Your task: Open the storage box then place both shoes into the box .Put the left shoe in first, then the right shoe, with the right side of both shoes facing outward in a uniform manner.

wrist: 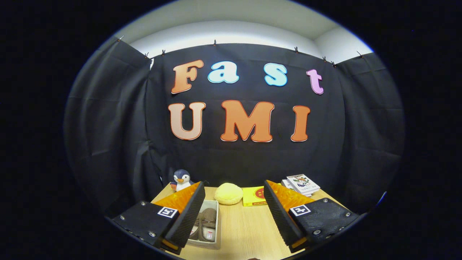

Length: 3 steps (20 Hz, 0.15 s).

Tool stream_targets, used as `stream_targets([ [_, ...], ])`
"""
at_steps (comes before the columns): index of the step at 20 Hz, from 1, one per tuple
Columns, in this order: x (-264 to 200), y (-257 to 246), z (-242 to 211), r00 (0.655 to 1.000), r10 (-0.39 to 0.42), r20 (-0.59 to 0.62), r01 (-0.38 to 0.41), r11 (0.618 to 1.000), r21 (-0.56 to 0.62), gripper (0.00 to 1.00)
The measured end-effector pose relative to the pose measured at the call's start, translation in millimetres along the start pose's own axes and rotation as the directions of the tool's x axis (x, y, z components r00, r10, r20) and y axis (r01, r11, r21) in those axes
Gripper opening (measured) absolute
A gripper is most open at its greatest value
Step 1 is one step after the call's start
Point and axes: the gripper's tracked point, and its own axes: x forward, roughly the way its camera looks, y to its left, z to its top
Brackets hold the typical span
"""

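My gripper (234, 211) is held above the wooden table (245, 231) with its fingers spread wide apart and nothing between them. A pale storage box (216, 224) sits on the table just inside and below the left finger (189, 216), which hides part of it. Its top stands uncovered, and brown shoes (207, 216) lie inside. How many shoes are in it and which way they face I cannot tell.
At the table's far edge stand a penguin plush (181, 179), a round yellow cushion-like thing (228, 193), a flat yellow box (255, 196) and a stack of books (302, 184). Black cloth walls close the booth behind and at both sides.
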Motion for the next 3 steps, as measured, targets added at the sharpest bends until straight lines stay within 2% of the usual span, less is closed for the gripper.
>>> stream_targets([
  [3, -6.1, -4.3, -1.3, 1.0, 0.002, -0.001, -0.002, 1.0, 0.031, 0.97],
])
